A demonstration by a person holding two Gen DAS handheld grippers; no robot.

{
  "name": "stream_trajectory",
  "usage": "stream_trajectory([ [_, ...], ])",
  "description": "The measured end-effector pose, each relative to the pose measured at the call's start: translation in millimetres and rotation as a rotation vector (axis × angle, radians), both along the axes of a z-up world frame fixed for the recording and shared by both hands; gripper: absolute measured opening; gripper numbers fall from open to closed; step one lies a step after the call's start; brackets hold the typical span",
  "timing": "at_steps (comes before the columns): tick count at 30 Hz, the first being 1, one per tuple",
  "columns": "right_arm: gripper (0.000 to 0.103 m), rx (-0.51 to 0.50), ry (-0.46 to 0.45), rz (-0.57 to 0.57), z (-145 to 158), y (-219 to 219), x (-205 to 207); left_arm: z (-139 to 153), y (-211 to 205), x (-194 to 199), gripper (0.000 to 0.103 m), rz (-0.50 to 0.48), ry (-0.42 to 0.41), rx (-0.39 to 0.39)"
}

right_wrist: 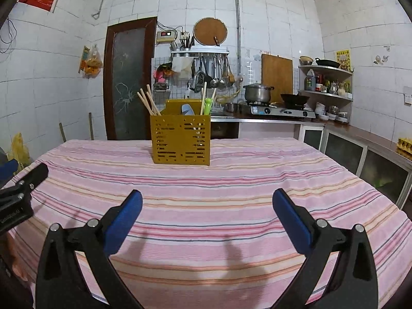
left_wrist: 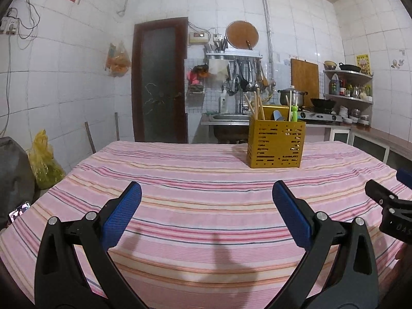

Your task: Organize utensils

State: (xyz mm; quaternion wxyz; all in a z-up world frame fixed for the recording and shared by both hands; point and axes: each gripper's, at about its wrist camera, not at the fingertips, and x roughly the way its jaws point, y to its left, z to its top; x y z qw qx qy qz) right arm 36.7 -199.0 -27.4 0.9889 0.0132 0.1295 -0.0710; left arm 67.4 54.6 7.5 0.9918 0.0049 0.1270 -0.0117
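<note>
Nearest to me, my left gripper [left_wrist: 206, 193] hangs low over the pink striped tablecloth [left_wrist: 195, 175], its two blue-padded fingers [left_wrist: 123, 213] spread wide with nothing between them. My right gripper [right_wrist: 207, 200] sits the same way, blue pads [right_wrist: 291, 221] far apart and empty above the cloth. Each gripper's black frame shows at the edge of the other's view, so the two are side by side and apart.

Further out, near the far edge of the table, stands the yellow perforated plastic utensil holder [right_wrist: 180, 141], upright on the cloth. Light wooden chopsticks [right_wrist: 147, 103] lean out of its left side, more wooden sticks and a green plastic piece [right_wrist: 208, 104] rise from its right side, and a pale blue spoon-like item [right_wrist: 187, 110] pokes up in the middle. I cannot tell how the inside is divided.

Beyond the table, I see a dark brown door with frosted glass [right_wrist: 130, 77], a steel pot on a gas stove [right_wrist: 257, 92], and a wall rack hung with ladles [right_wrist: 211, 72] against white tiles.
</note>
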Motion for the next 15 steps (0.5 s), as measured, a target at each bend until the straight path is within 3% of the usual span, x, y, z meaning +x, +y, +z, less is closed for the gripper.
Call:
stream_trajectory([
  [15,0.099,-0.020,-0.040,-0.004,2.6,3.0,-10.6,3.9,0.7,-2.5,0.098,-0.006,-0.016,-0.002],
])
